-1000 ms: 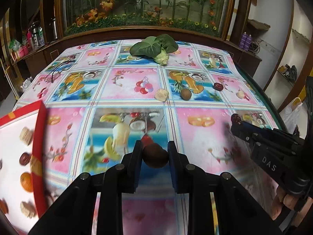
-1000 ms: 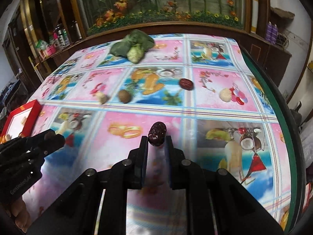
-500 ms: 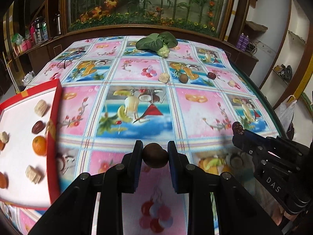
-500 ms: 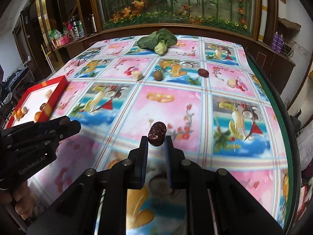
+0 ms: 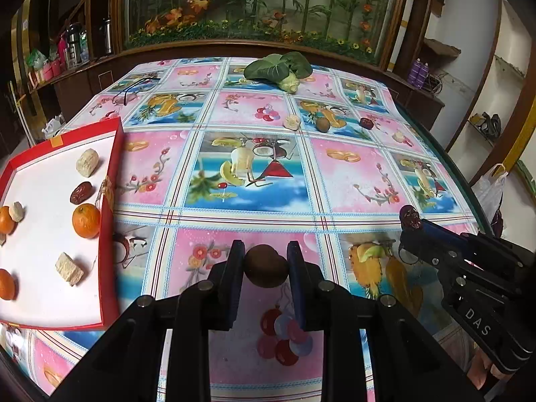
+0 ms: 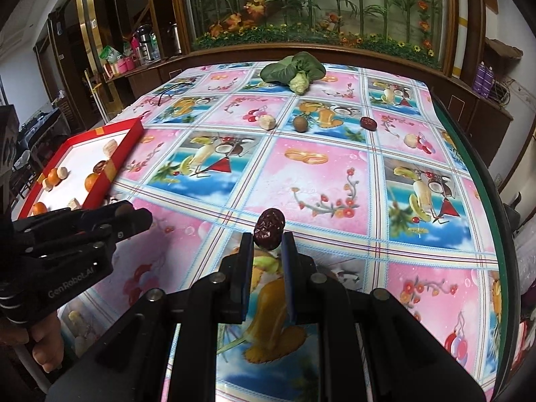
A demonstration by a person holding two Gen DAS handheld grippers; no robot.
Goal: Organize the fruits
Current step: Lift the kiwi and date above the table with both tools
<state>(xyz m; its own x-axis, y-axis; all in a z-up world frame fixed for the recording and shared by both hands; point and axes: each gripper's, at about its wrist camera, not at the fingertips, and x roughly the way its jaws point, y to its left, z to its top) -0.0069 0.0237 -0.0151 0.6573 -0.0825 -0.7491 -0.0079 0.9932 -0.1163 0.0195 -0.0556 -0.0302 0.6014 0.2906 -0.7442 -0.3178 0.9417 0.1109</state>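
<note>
My left gripper (image 5: 266,258) is shut on a brown kiwi (image 5: 265,265), held above the table near its front edge. My right gripper (image 6: 267,239) is shut on a dark red date (image 6: 269,227); it also shows at the right of the left wrist view (image 5: 411,218). A red-rimmed white tray (image 5: 110,181) lies at the left with oranges (image 5: 86,220), a date (image 5: 82,192) and pale chunks (image 5: 87,162). On the far cloth lie a pale chunk (image 6: 268,122), a kiwi (image 6: 300,123), a date (image 6: 368,123) and another pale chunk (image 6: 410,141).
A leafy green vegetable (image 6: 294,70) lies at the far edge of the fruit-print tablecloth (image 6: 318,174). A wooden cabinet with fake plants (image 6: 301,16) stands behind. The table's right edge (image 6: 479,174) curves down the right side. The left gripper body (image 6: 67,238) is at left.
Both grippers have drawn back toward the near edge with their fruit still held. The tray has come further into view at the left.
</note>
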